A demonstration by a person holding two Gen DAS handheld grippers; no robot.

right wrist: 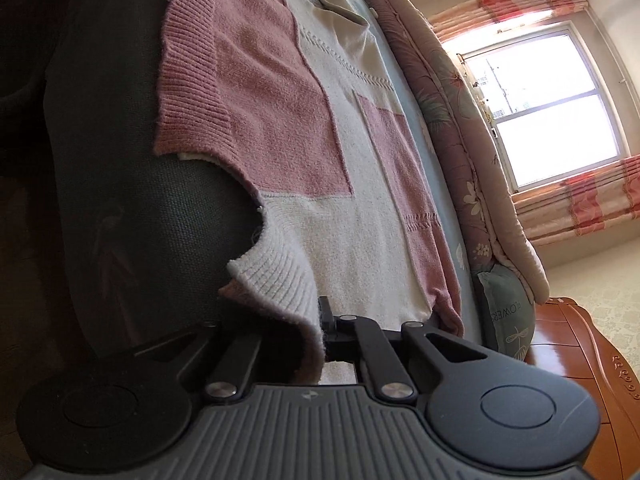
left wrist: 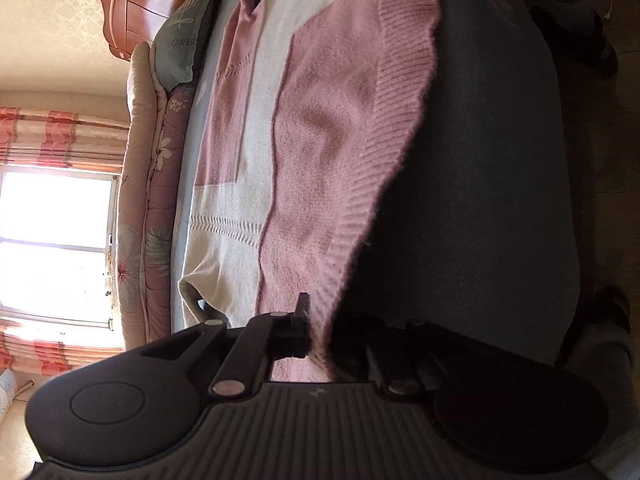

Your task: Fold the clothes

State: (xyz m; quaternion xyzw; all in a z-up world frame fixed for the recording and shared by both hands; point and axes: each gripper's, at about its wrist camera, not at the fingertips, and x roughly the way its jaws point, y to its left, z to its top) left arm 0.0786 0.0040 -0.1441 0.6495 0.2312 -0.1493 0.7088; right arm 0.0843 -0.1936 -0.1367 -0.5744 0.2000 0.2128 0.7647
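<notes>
We find the left gripper [left wrist: 316, 336], low in the centre of the left wrist view, clamped on the pink ribbed hem of the pink-and-cream knitted sweater [left wrist: 320, 132]; cloth fills the gap between its black fingers. The right gripper [right wrist: 320, 340], low centre of the right wrist view, is likewise closed, pinching the cream ribbed corner of the same hem.

We judge the two grips to be placed at opposite ends of the hem so that the bottom edge can be lifted evenly and carried over the body for a first fold. The fold itself is not yet made.

The sweater lies spread flat on the dark grey-green bed cover [left wrist: 480, 160], its hem overhanging the near edge, the body running toward the top of each frame. Beyond it sits a rolled floral quilt [left wrist: 156, 184] and a grey-blue printed cushion [left wrist: 184, 40].

Both grippers appear rolled onto their sides and tilted downward at the bed edge, one finger above the cloth, one beneath.
</notes>
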